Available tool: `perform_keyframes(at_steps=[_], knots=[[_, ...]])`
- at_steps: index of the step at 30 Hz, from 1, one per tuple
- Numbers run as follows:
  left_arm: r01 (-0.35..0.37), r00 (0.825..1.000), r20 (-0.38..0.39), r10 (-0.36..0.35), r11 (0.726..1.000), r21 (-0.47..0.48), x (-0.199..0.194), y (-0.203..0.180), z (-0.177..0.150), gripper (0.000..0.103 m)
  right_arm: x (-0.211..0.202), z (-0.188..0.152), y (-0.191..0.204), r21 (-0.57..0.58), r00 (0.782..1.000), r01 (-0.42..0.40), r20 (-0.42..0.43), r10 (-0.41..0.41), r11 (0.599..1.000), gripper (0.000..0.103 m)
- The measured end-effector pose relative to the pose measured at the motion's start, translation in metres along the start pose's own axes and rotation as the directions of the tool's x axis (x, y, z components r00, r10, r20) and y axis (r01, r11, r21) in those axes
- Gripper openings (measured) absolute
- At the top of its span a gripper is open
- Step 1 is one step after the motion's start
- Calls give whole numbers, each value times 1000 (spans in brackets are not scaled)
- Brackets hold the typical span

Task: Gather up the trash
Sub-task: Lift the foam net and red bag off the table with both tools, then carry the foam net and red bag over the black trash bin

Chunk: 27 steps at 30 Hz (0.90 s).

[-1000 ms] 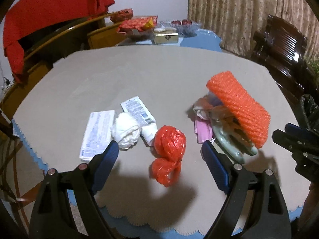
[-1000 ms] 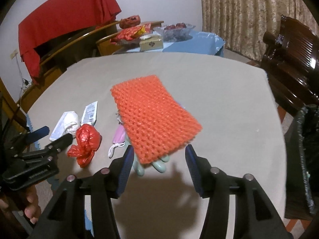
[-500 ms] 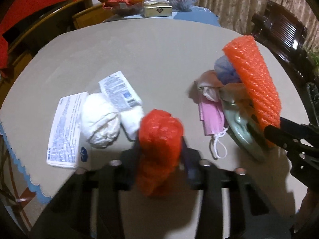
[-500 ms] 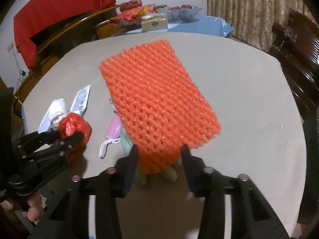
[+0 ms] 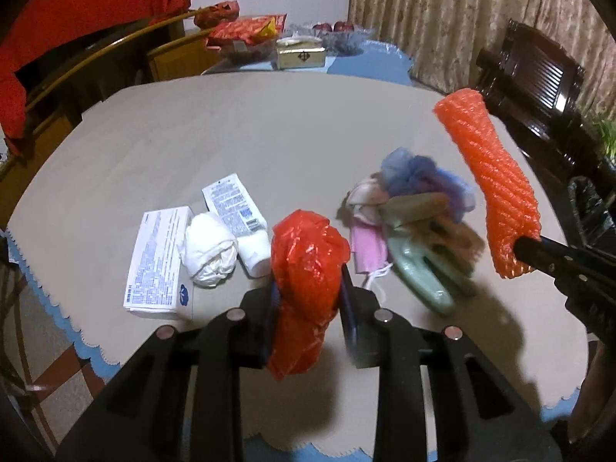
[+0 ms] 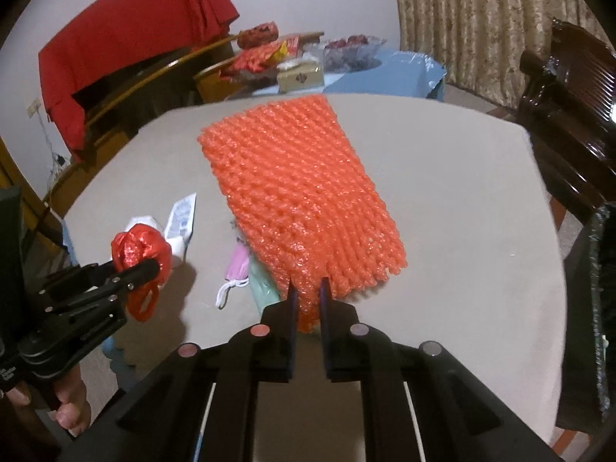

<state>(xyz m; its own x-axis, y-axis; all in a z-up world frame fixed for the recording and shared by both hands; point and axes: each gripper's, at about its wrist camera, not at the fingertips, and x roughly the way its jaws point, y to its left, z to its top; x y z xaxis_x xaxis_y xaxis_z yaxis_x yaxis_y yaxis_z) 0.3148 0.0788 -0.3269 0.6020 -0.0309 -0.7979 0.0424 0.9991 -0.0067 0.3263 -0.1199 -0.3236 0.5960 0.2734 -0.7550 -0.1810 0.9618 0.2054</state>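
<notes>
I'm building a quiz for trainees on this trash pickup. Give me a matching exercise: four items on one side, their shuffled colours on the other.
Things:
1. crumpled plastic bag in the left claw
2. foam net sleeve in the right claw
3. face mask
4. wadded tissue

Colours:
A. white
B. pink
C. red
D. orange

Pairs: 1-C, 2-D, 3-B, 4-A

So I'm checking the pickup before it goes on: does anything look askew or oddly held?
Nothing is spilled. The orange foam net is pinched only at its near edge by the right gripper, so it sticks out tilted. The left gripper clamps the crumpled red plastic bag, its end dangling below.
</notes>
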Motion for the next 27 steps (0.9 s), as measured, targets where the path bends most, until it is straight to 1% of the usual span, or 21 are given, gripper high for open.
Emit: perform_keyframes(at_steps=[6,11,15,21,27], knots=[[1,999,34,-2,999,33,-29,-21,2,27,-34,1,-13,29,999,2,38,-3,1000,10],[15,998,56,-18,998,65,-51,-46,0,27,-60,1,-24,52,997,23,71,-27,998,10],[20,997,74,-25,997,71,-64,-61,2,27,-80,-2,-39,79,995,35,85,-42,996,10],[28,994,108,-36,997,69,-86,-83,9,27,-111,-4,-64,120,990,71,114,-85,990,10],[51,989,133,-62,995,87,-105,-117,12,27,-137,-15,-86,162,983,104,134,-126,981,10]])
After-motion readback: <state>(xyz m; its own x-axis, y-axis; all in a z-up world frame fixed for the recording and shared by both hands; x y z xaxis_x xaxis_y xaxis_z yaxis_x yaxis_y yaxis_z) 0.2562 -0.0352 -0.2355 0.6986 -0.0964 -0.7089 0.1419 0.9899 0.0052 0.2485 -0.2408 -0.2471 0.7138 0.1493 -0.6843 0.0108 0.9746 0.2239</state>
